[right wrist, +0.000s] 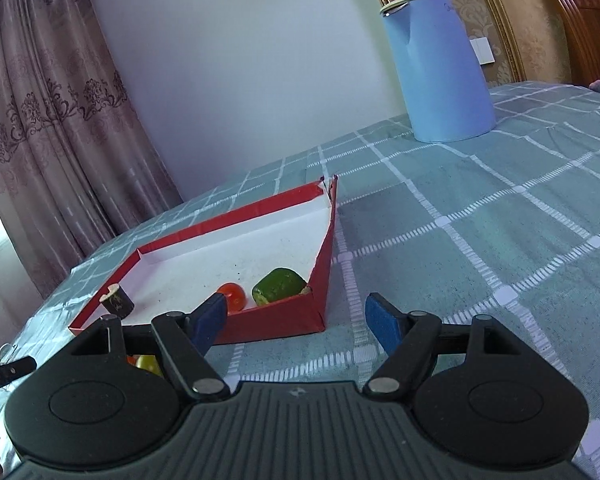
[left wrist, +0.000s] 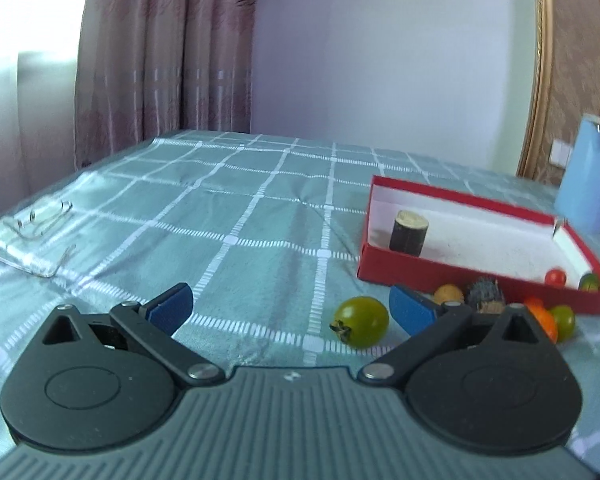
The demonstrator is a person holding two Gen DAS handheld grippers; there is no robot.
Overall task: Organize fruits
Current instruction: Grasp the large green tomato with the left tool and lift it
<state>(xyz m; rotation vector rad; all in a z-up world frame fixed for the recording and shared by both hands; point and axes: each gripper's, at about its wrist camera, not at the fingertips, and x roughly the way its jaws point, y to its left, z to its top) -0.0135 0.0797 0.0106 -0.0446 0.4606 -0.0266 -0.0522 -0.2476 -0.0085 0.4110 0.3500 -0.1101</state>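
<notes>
Flanking green tomato [left wrist: 360, 321], spread left gripper [left wrist: 291, 311] fingers [left wrist: 171, 311], near red box [left wrist: 476, 276] edge.

Checked cloth [left wrist: 260, 216] looks satiny; red box [right wrist: 320, 280] — matt cardboard; kettle [right wrist: 440, 76] smooth plastic — tray [left wrist: 24, 240] clear, glossy.

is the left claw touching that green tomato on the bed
Apart. The left wrist view shows teal cloth between the green tomato and the open left claw's right finger.

Both wrist cameras sit low over the checked surface [left wrist: 260, 208], facing the far wall; each catches the red box [left wrist: 440, 276] [right wrist: 284, 320], nearer in the right view.
</notes>
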